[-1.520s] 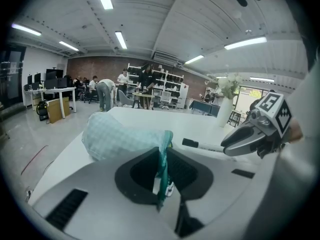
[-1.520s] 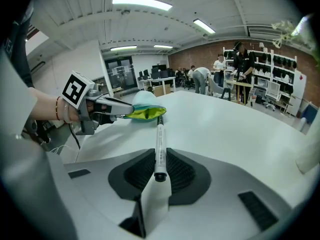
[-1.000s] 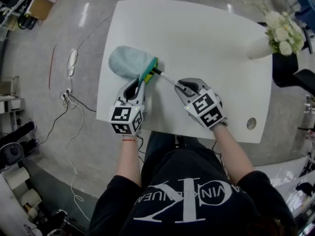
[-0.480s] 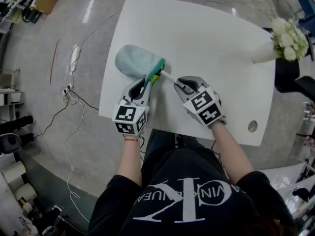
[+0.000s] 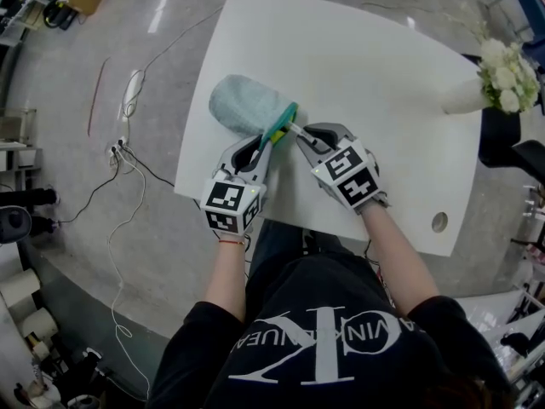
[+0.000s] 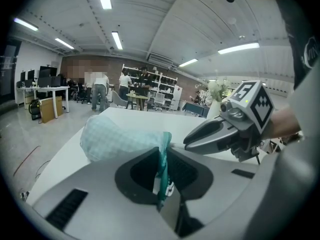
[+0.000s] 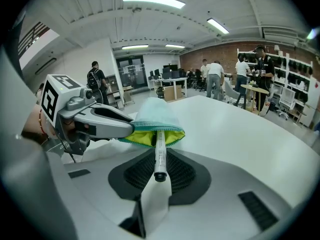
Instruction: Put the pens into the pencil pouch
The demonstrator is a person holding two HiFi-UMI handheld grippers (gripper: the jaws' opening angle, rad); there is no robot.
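While pinching the pencil pouch (image 5: 243, 105) by its teal rim in the left gripper (image 5: 262, 141), holding the mouth agape, clamping the pen (image 7: 159, 149) in the right gripper (image 5: 301, 136), tip just inside the pouch's yellow-lined opening, ready for release.

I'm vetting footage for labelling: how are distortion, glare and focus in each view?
Head view: sharp, evenly lit, glare streak on the floor. Left gripper view: fisheye, dark corners, pouch crisp. Right gripper view: fisheye, pen sharp, ceiling lights blown out.
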